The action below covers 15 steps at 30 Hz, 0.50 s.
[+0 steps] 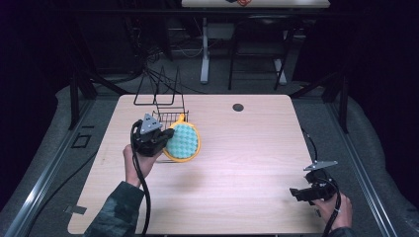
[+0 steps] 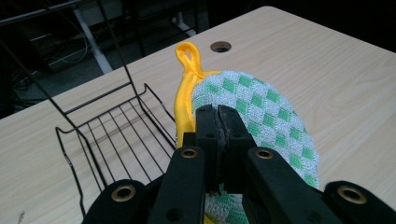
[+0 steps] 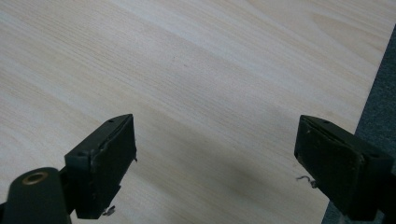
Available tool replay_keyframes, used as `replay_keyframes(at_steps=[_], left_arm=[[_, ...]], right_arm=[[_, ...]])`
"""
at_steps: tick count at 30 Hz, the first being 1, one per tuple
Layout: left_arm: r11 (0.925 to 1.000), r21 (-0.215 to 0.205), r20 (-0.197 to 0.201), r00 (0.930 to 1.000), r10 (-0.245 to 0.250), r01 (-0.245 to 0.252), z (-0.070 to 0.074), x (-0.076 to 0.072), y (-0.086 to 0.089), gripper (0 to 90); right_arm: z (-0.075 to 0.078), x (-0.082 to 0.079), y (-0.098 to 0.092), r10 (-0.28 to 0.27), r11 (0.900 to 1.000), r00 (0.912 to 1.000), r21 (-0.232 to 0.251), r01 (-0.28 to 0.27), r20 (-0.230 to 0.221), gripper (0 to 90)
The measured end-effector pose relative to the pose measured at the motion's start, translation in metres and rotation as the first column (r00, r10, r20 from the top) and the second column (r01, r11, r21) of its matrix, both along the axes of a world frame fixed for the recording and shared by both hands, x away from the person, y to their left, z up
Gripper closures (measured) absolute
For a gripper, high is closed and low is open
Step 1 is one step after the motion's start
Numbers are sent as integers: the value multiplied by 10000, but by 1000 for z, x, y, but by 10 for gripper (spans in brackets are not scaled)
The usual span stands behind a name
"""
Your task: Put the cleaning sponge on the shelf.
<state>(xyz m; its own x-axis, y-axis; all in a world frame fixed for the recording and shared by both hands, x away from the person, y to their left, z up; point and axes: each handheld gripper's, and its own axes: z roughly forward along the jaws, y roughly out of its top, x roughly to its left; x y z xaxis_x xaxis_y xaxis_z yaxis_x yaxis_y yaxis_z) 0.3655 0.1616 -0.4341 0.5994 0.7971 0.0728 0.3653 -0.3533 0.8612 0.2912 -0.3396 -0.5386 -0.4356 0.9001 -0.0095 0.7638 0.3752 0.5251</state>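
Note:
A round pot holder [image 1: 182, 141] with a green-and-white check face, yellow rim and yellow loop hangs tilted above the table, just right of a black wire rack [image 1: 165, 106]. My left gripper [image 1: 163, 138] is shut on the pot holder's edge; in the left gripper view the jaws pinch the checked cloth [image 2: 261, 116], with the yellow loop [image 2: 189, 56] pointing away. The wire rack's basket [image 2: 116, 135] lies to the left of the cloth. My right gripper [image 1: 296, 193] stands open near the table's right front corner, its jaws wide apart over bare wood [image 3: 215, 140].
The wooden table [image 1: 237, 168] has a round cable hole [image 1: 238, 107] at the back middle. The rack's tall wire frame rises at the table's back left. Beyond the table stand desk legs and cables on a grey floor. The table's right edge [image 3: 369, 102] is close to my right gripper.

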Motion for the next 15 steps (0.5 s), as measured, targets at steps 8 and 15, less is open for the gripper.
replay_keyframes(at_steps=[8,15], left_arm=[[9995,-159,79,9996,276,-274,-3,6,14,883],[9979,-276,222,9980,592,-586,-7,12,25,883]], right_arm=[[-1,1,0,6,10000,10000,41,-5,-29,122],[-1,1,1,15,10000,10000,83,-15,-44,123]])
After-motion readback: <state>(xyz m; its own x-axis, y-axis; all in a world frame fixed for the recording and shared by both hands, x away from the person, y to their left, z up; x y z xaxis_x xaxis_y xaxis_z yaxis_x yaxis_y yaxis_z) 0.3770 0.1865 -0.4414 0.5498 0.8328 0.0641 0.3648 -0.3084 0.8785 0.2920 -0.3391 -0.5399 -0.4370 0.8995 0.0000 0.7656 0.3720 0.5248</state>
